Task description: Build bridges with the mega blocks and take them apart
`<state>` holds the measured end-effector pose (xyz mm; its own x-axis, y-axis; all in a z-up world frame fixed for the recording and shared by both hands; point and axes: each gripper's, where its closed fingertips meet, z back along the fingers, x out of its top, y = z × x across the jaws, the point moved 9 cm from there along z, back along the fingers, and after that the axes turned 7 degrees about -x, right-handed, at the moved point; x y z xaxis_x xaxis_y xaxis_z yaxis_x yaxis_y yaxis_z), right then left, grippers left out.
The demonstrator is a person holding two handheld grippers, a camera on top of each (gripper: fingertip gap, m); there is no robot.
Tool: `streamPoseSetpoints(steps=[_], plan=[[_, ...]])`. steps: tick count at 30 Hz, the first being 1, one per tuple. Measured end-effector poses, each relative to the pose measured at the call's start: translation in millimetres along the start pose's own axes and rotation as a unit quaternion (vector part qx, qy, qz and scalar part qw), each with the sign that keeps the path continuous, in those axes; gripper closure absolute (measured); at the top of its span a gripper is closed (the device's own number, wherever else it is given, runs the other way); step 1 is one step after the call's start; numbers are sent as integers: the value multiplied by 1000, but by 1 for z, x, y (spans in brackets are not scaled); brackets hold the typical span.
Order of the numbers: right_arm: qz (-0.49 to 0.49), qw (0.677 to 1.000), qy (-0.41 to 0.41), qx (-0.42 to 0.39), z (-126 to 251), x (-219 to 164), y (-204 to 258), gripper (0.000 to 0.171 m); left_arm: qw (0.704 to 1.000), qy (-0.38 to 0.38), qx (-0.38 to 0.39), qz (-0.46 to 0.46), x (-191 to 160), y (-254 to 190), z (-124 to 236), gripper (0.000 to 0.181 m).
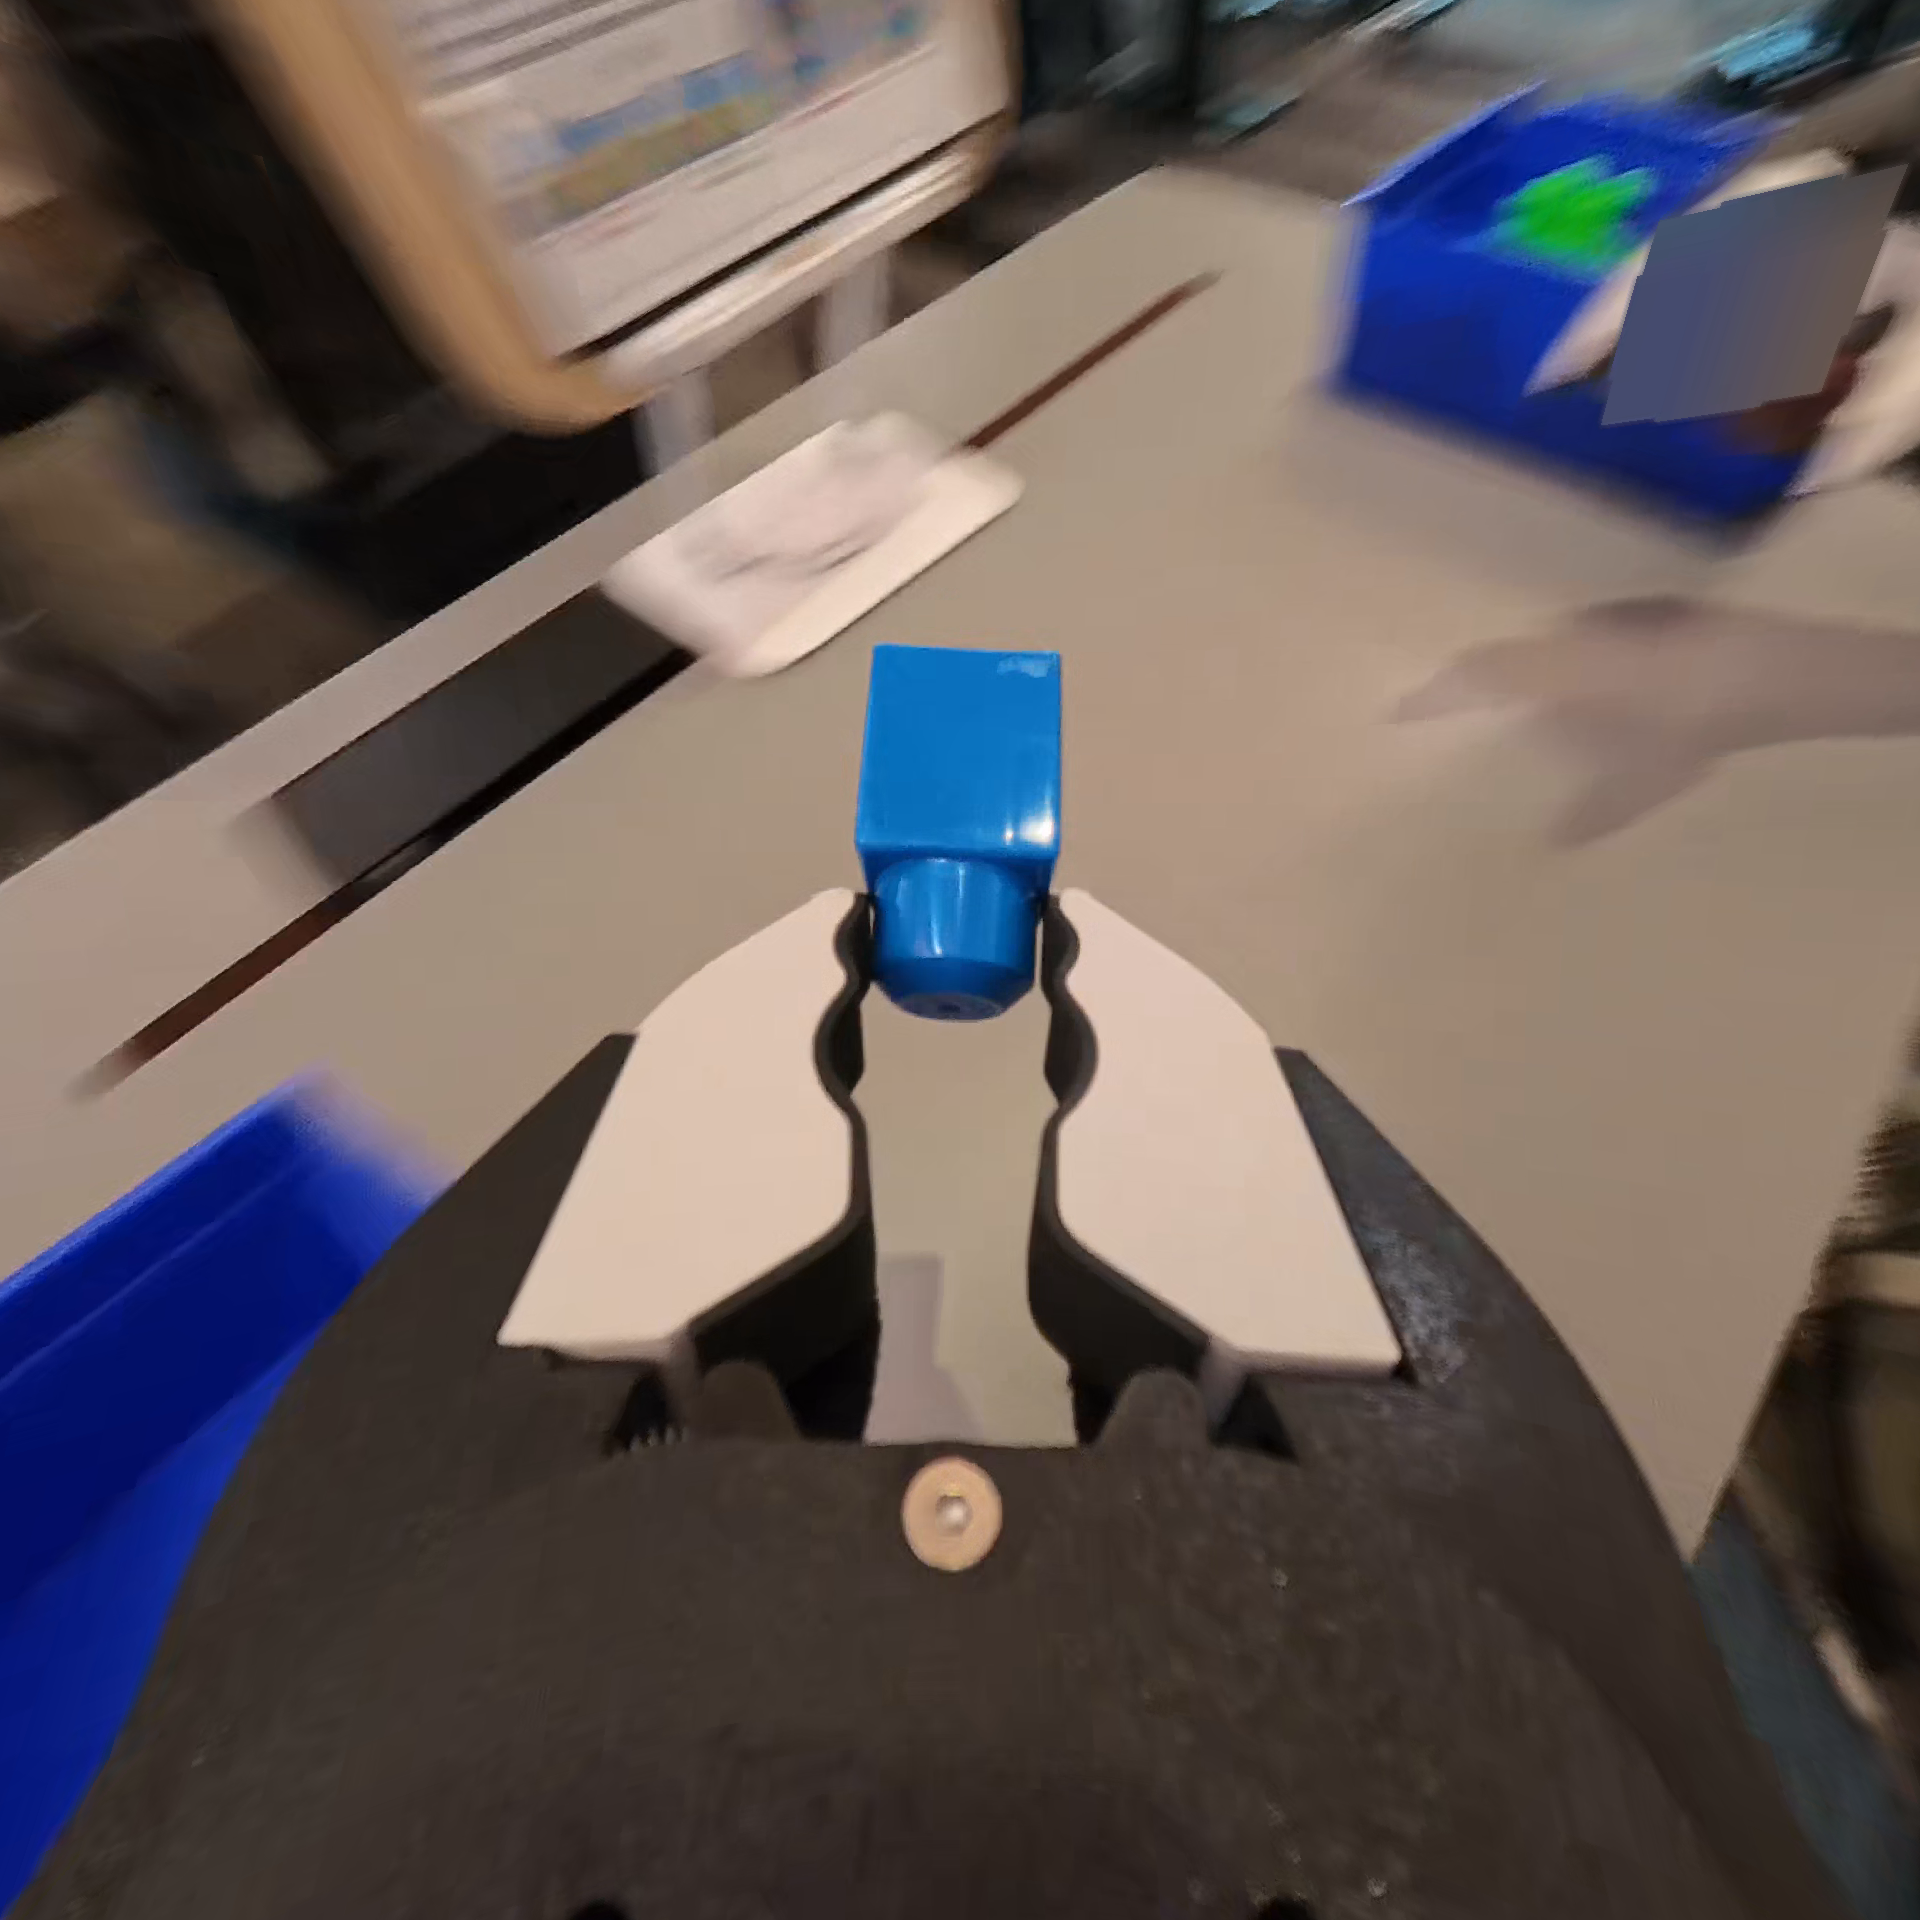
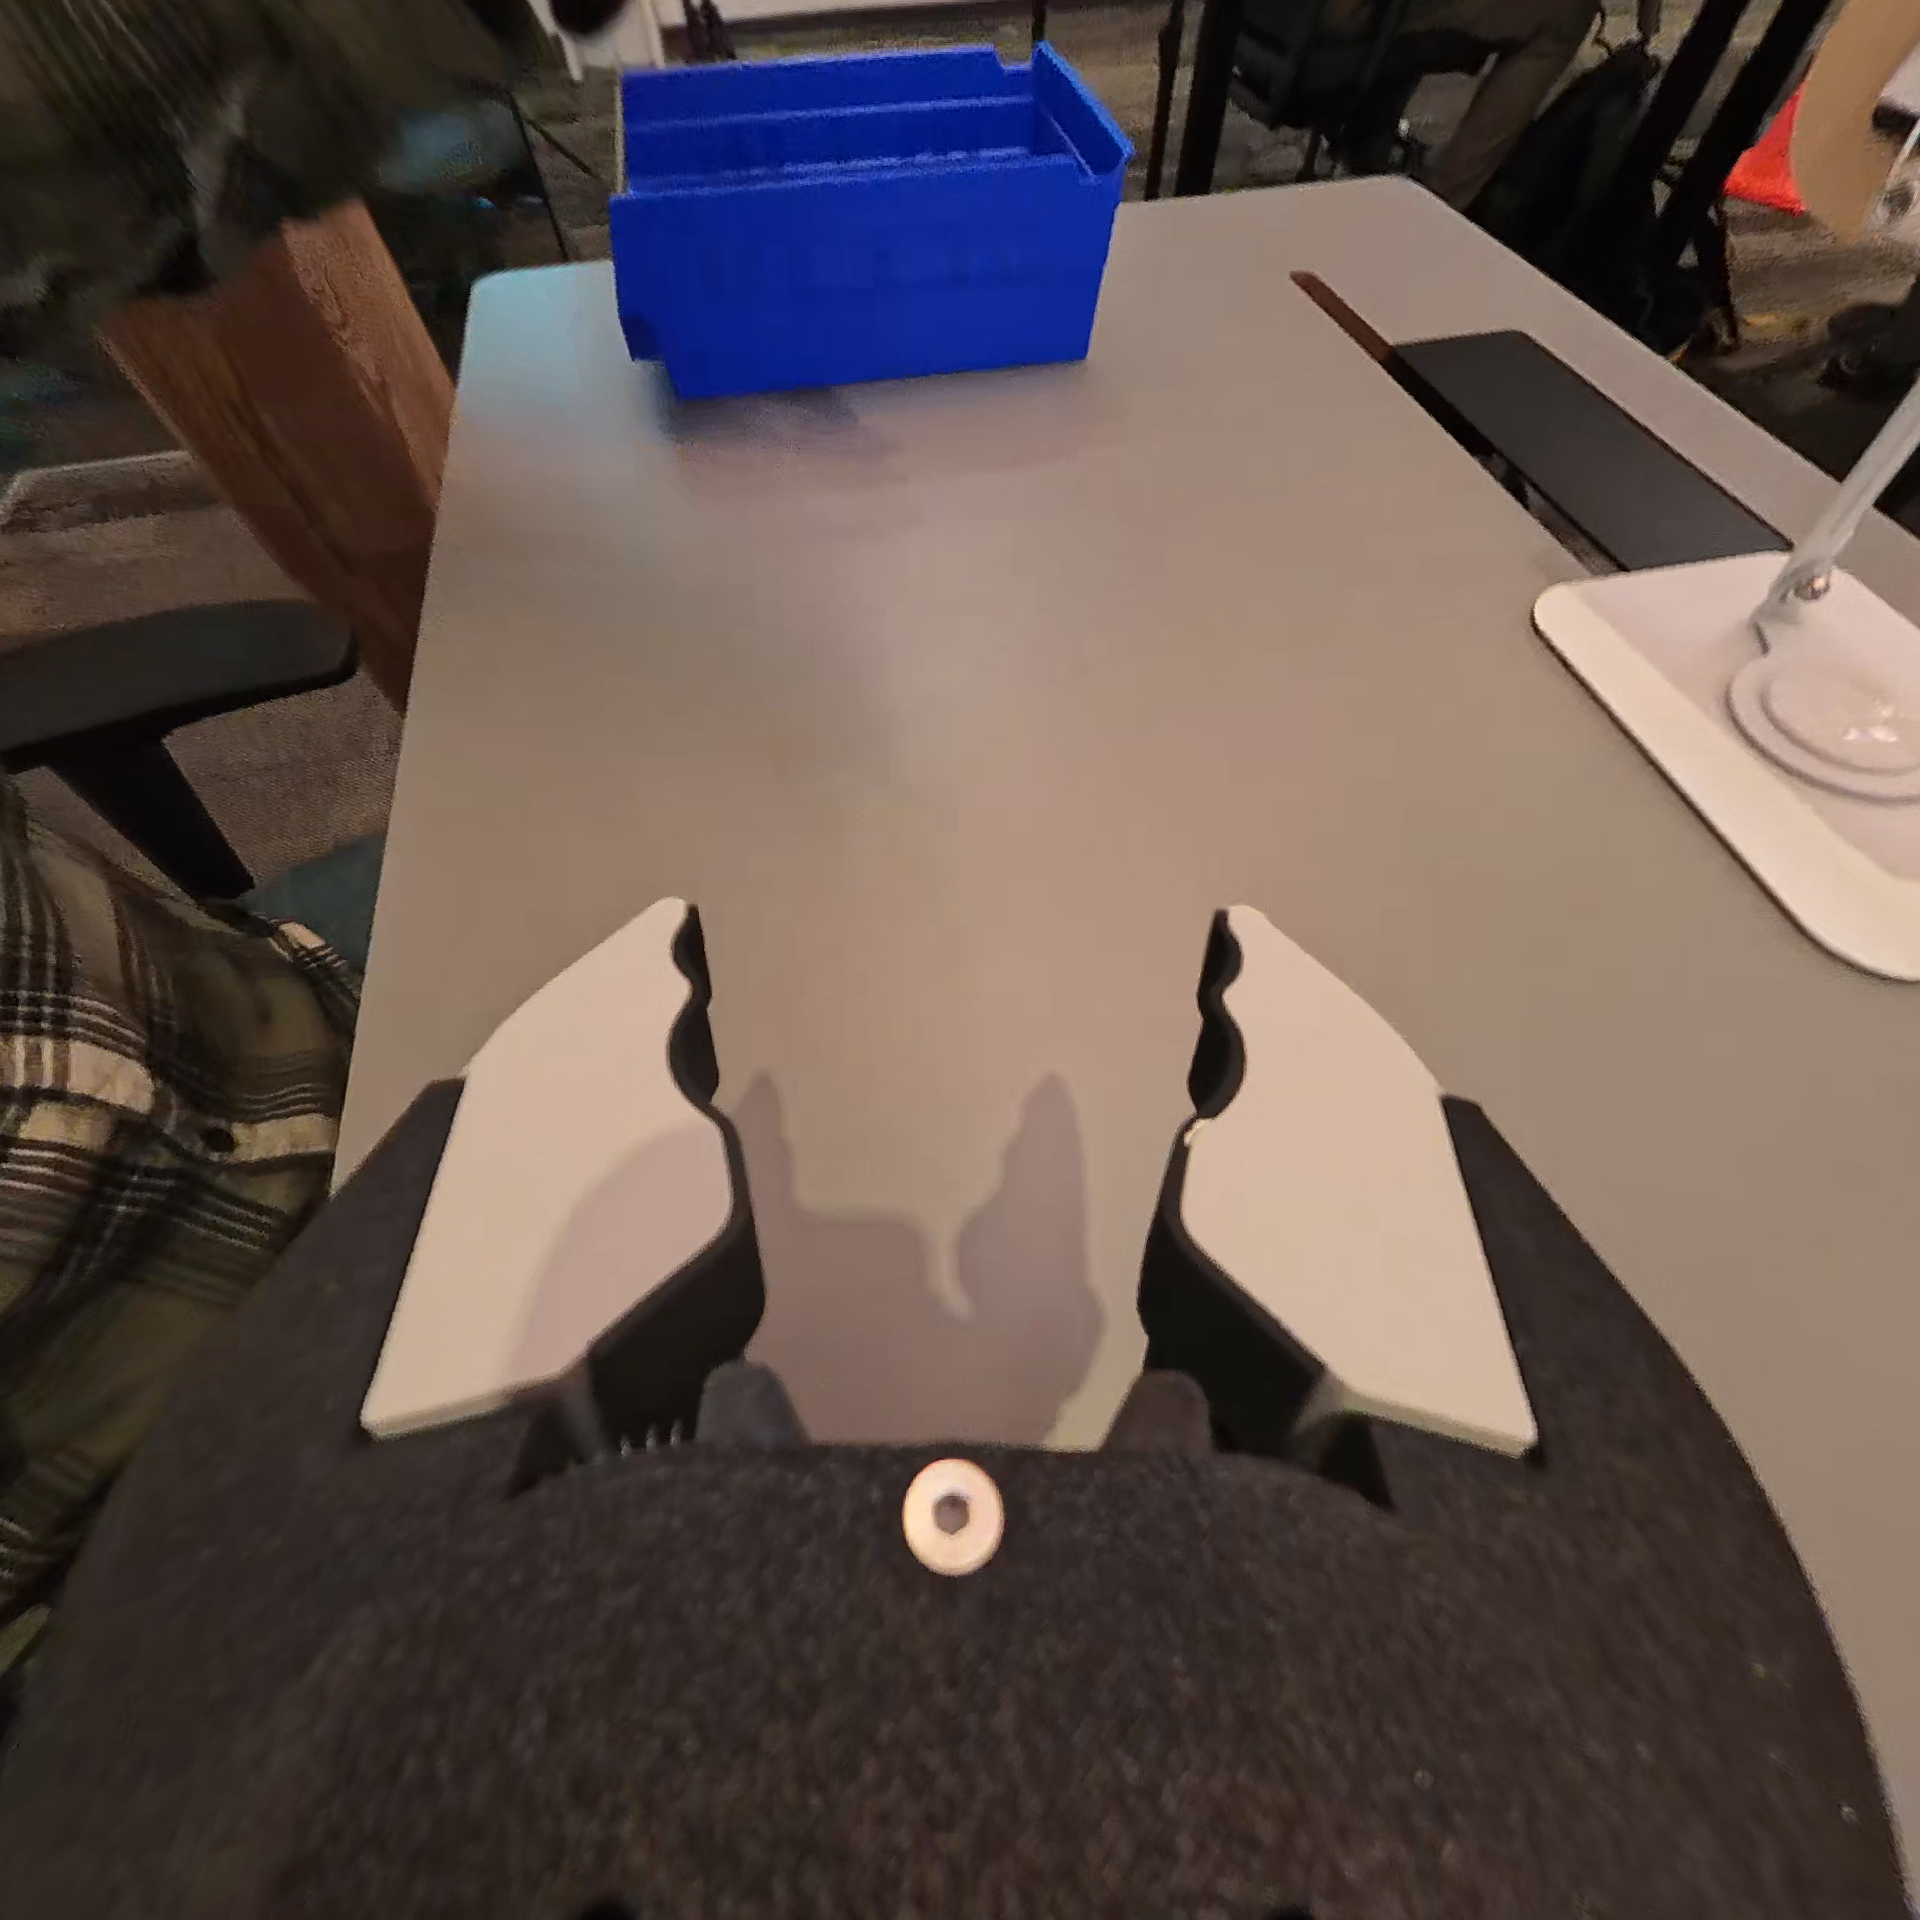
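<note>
In the left wrist view my left gripper [image 1: 951, 914] is shut on the round stud of a small blue mega block [image 1: 961, 769] and holds it above the grey table [image 1: 1195, 935]. The view is blurred by motion. A blue bin [image 1: 1538, 343] at the far right holds something green [image 1: 1574, 208]. The right gripper shows there only as a pale blur [image 1: 1621, 696]. In the right wrist view my right gripper [image 2: 951, 935] is open and empty, low over the table [image 2: 935, 675]. A blue bin [image 2: 862, 229] stands at the table's far end; its contents are hidden.
A white lamp base [image 2: 1745, 748] with a thin arm stands on the table's right side, and shows blurred in the left wrist view [image 1: 821, 540]. A dark slot [image 2: 1558, 436] runs along the table. A blue bin corner [image 1: 156, 1351] is at my lower left. A plaid sleeve [image 2: 135, 1091] is at left.
</note>
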<state>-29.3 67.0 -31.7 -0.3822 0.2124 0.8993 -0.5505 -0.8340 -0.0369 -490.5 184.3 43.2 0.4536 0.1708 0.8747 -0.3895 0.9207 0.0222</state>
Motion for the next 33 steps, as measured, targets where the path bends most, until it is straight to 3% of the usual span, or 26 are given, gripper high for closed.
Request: streamPoseSetpoints(steps=[5,9,13,21,33], plan=[[-22,999,18,-25,11,-19,9,80,986,87,123,69,-39,70,86,150],[-41,998,26,-39,20,-28,18,83,963,158,162,144,-84,107,114,150],[-47,997,32,-47,27,-35,28,84,943,213,170,189,-118,124,117,150],[-58,996,45,-45,32,-42,34,89,923,250,171,236,-155,137,104,149],[-59,995,66,-38,29,-45,37,88,912,280,164,251,-179,139,89,149]])
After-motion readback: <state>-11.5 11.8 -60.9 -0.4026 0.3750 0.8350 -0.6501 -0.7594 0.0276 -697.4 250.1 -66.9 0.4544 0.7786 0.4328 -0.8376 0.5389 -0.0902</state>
